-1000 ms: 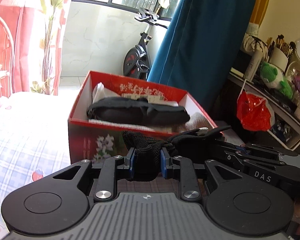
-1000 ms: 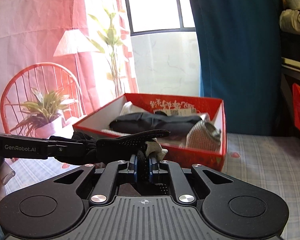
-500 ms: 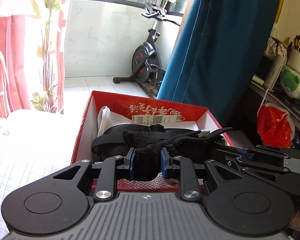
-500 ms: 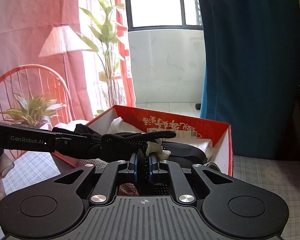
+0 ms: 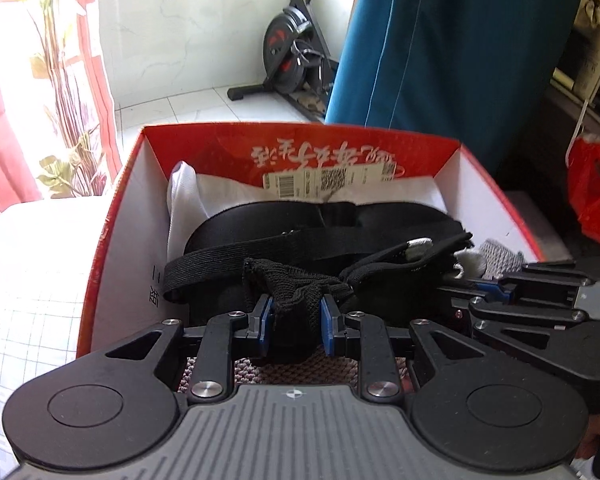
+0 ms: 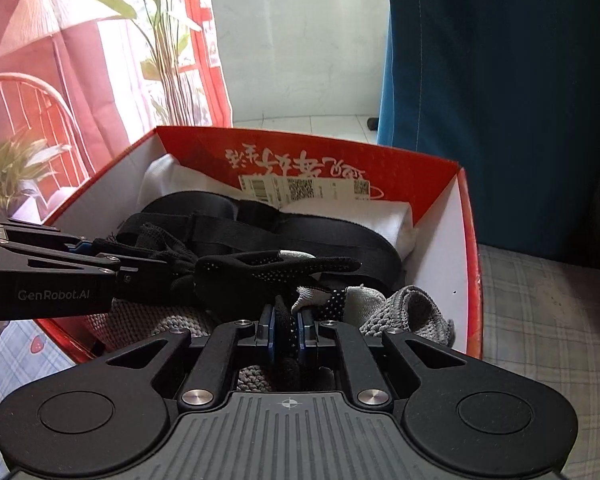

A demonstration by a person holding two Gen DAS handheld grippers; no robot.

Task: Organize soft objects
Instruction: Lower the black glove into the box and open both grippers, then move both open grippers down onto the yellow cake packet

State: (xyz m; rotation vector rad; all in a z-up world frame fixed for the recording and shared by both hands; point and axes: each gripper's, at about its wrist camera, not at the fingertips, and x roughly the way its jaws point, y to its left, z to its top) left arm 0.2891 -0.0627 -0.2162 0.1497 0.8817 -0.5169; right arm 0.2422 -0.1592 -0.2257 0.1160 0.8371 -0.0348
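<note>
A black dotted glove (image 6: 276, 270) hangs stretched between both grippers, over the open red box (image 5: 116, 200). My left gripper (image 5: 296, 320) is shut on the glove's mesh cuff (image 5: 288, 280). My right gripper (image 6: 286, 330) is shut on the glove's other end, close beside the left one, which shows as a black arm (image 6: 52, 280) in the right wrist view. Inside the box lie a black padded item with straps (image 5: 300, 228), white cloth (image 5: 220, 190) and a grey knitted piece (image 6: 404, 312).
The box (image 6: 468, 264) sits on a checked bedsheet (image 6: 540, 320). Behind it are a blue curtain (image 5: 460, 40), an exercise bike (image 5: 292, 52), a plant and pink curtain (image 6: 100, 60). A red plastic bag (image 5: 596, 196) hangs at the right by a cluttered shelf.
Both grippers have carried the glove forward from in front of the box to over its inside, and tilted downward. The grips have not changed.
</note>
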